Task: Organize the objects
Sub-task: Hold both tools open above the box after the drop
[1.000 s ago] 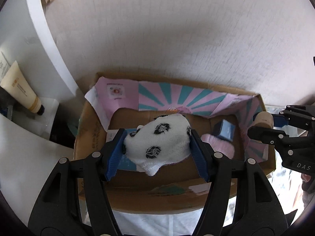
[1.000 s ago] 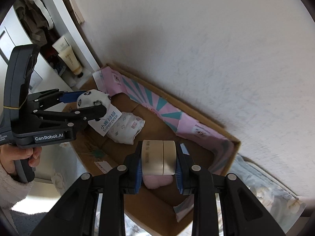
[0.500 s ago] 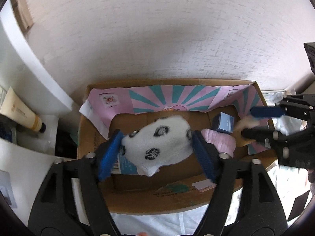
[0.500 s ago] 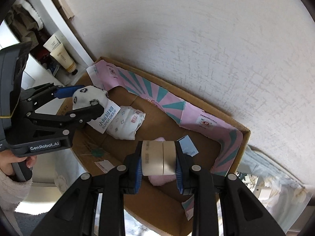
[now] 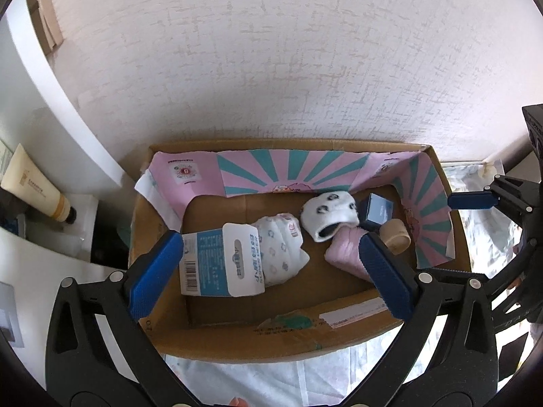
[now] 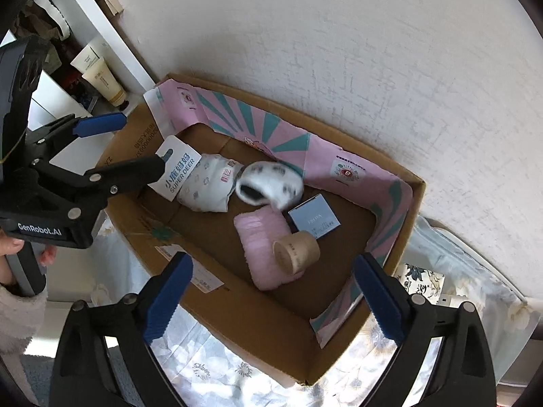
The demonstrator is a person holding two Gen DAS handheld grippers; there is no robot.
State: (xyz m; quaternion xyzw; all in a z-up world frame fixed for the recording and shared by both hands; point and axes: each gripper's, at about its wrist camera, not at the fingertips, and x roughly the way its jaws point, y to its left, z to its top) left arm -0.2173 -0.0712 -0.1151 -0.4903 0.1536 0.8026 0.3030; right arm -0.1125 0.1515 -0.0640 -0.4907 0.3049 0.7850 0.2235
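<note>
A cardboard box (image 5: 237, 335) (image 6: 339, 349) with a pink and teal liner stands against the wall. Inside lie a white sock roll with black spots (image 5: 331, 215) (image 6: 269, 183), a packaged sock pair with a blue card (image 5: 244, 257) (image 6: 207, 186), a pink folded cloth (image 5: 346, 252) (image 6: 263, 247), a beige tape roll (image 5: 395, 239) (image 6: 297, 251) and a small blue box (image 5: 378, 210) (image 6: 314, 220). My left gripper (image 5: 271, 276) (image 6: 112, 149) is open and empty above the box's left side. My right gripper (image 6: 271, 293) (image 5: 475, 203) is open and empty above its right side.
A white shelf unit with a beige cream tube (image 5: 34, 190) (image 6: 103, 83) stands left of the box. A textured white wall is behind. The box sits on a floral sheet (image 6: 220, 373). A patterned packet (image 6: 420, 278) lies right of the box.
Both grippers opened. The spotted sock roll dropped from the left gripper into the box; the beige tape roll dropped from the right gripper onto the pink cloth. Both grippers rose slightly.
</note>
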